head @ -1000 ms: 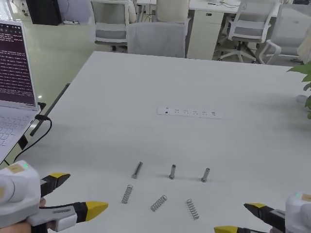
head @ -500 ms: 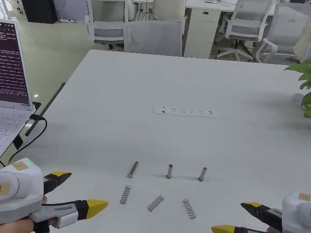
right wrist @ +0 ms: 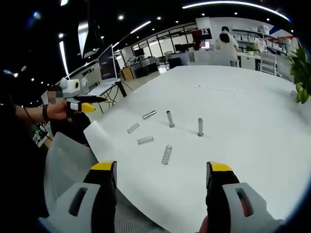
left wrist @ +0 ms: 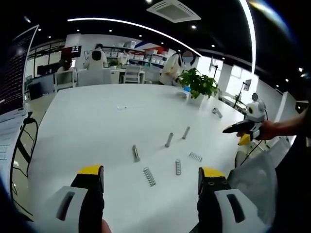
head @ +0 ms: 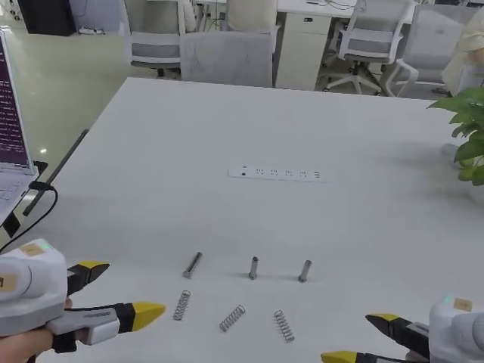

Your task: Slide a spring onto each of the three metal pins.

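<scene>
— Left claw (head: 121,290)?
— Spread wide, gripping nothing. Low at the near-left of the bench (head: 227,128), well apart from the parts.
— Right claw (head: 357,338)?
— Released too, and empty. Down at the near-right edge, also clear of everything.
— Pins?
— 3 in a row toward the front of the bench. Left pin (head: 192,265) lying flat at a slant; middle pin (head: 253,268) and right pin (head: 305,271) standing upright.
— Springs?
— 3 as well, all loose on the bench just on the near side of the pins: left spring (head: 181,305), middle spring (head: 232,318), right spring (head: 283,325). Not 1 on a pin yet.
— Any change from 1 s ago?
— None among the parts: same 2 rows, same spacing, same slant on the left pin. Just a leftward slide of the whole head view, down to camera motion. Both claws as open as before, in much the same corners.
— Surface?
— Plain white, matte. Flush power strip (head: 274,173) in the middle, beyond the pins. Laptop (head: 10,113) at the left edge, less of it in frame than 1 s ago, with a black cable (head: 51,195) beside it.
— Room?
— Open office. Grey chairs (head: 227,57) past the far edge, a plant (head: 463,140) at the right, more desks behind. Seated people (right wrist: 224,42) far off in the right gripper view.
</scene>
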`<control>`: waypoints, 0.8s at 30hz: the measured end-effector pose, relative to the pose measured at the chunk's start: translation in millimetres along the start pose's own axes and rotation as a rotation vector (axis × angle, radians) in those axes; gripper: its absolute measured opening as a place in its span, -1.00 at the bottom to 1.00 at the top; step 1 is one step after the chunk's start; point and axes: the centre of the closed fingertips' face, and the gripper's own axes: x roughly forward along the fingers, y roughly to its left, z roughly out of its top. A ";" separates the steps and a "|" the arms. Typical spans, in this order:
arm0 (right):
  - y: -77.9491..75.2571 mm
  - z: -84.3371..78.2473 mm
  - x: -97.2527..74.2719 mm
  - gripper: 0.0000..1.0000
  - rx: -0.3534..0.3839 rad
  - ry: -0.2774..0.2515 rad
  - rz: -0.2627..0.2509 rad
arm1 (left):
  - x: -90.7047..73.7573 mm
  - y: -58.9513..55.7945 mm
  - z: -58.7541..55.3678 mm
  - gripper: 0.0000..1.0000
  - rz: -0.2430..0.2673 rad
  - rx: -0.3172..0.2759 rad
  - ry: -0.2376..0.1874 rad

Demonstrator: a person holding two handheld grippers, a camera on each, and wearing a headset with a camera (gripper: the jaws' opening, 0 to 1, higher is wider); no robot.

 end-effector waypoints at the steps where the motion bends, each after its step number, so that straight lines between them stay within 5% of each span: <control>1: -0.3 0.0 -0.2 0.48 0.001 0.000 -0.001 | 1.9 0.1 1.1 0.52 -0.003 0.000 0.000; 24: -5.3 -2.4 -1.0 0.46 0.013 0.003 -0.002 | 40.9 13.5 12.1 0.41 -0.021 0.005 0.030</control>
